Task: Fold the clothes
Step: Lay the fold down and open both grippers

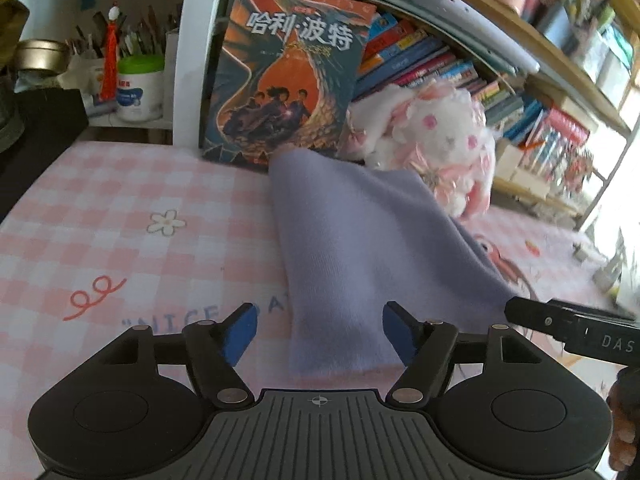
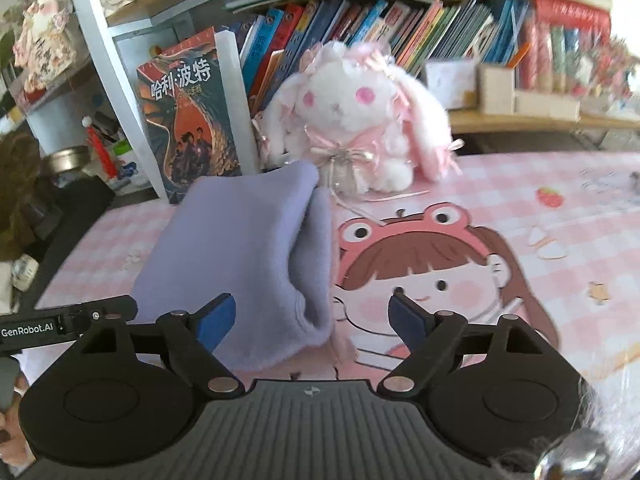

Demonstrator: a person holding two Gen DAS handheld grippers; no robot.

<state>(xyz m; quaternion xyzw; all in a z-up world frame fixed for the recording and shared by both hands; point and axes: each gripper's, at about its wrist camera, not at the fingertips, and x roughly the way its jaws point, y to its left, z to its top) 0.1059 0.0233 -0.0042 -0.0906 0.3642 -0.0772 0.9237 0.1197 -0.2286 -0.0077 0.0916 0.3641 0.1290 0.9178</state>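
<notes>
Lying mid-frame on the pink checked worktop [image 1: 100, 208], lavender cloth [image 1: 360, 248] sits doubled, layers showing at its right edge. Both grippers, left gripper [image 1: 318, 332] and right gripper [image 2: 312, 320], hover with fingers apart, holding nothing. Any further fold wants edges matched.

Both wrist cameras sit low and close over the table [image 1: 100, 208], facing the bookshelf [image 2: 400, 32]. The left views from the left, the right from the right. Both share the cloth [image 1: 360, 248], book [image 1: 288, 72] and plush [image 2: 360, 116].
</notes>
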